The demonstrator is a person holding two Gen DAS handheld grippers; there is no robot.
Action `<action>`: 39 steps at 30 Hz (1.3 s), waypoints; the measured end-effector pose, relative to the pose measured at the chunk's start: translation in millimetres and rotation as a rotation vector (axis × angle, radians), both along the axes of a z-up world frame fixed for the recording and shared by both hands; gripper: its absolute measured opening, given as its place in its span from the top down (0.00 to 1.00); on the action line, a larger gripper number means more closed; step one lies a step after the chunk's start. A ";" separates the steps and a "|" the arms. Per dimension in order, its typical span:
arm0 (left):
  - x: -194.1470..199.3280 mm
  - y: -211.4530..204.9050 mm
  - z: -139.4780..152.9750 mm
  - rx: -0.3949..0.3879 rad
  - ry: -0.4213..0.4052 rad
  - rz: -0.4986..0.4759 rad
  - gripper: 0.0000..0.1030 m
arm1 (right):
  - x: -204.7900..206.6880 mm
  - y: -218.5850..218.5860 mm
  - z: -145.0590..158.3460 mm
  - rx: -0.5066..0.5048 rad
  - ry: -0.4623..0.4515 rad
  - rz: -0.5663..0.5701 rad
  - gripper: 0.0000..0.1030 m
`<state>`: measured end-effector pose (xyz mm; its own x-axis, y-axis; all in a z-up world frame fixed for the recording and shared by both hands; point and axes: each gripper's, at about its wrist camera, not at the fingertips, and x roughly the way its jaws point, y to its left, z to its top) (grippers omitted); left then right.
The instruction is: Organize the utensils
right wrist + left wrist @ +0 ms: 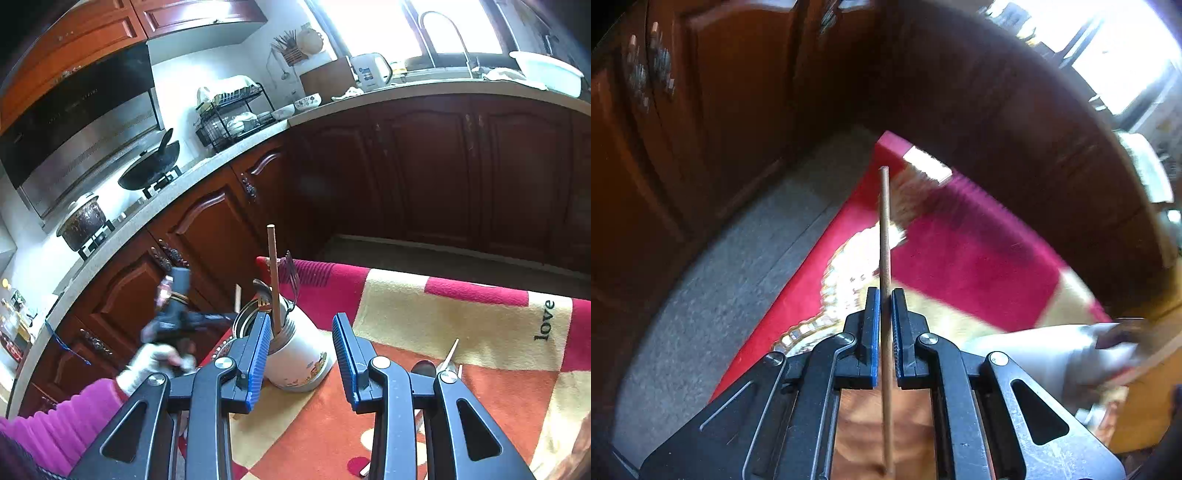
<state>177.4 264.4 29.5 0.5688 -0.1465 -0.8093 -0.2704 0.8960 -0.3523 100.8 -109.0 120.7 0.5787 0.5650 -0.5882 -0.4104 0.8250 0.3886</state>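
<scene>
My left gripper (885,295) is shut on a thin wooden chopstick (885,236) that runs straight out between its blue pads, over the red cloth. In the right wrist view the left gripper (173,325) shows blurred at the left, beside a white utensil holder (299,358). The holder stands on the table and holds a wooden chopstick (274,280), a fork (290,273) and a spoon (263,291). My right gripper (301,354) is open and empty, its jaws on either side of the holder, nearer the camera. More utensils (445,363) lie on the cloth behind the right finger.
A red, cream and orange patterned cloth (424,321) covers the table. A shiny round tray (842,288) sits under the left gripper. Dark wooden cabinets (424,166) ring the room, with a stove, wok (151,166) and dish rack (236,118) on the counter.
</scene>
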 end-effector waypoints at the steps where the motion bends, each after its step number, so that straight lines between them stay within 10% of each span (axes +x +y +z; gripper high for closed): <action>1: -5.9 -2.6 21.1 -0.015 -0.044 -0.020 0.95 | 0.0 -0.2 -1.1 0.000 0.004 -0.003 0.68; 10: -25.5 -24.4 138.1 -0.029 -0.228 -0.167 0.95 | -6.6 -2.8 0.3 0.018 0.008 -0.011 0.68; 23: -43.9 -41.2 199.5 -0.003 -0.321 -0.253 0.96 | -11.6 -18.2 1.8 0.040 0.015 -0.037 0.68; 39: -42.3 -94.9 128.5 0.156 -0.216 -0.301 0.96 | -6.8 -46.2 -24.9 -0.002 0.082 -0.113 0.68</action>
<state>135.0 169.6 157.9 0.6787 -0.2179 -0.7013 0.0781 0.9710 -0.2261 94.0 -155.1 95.9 0.5885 0.4978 -0.6371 -0.2815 0.8649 0.4156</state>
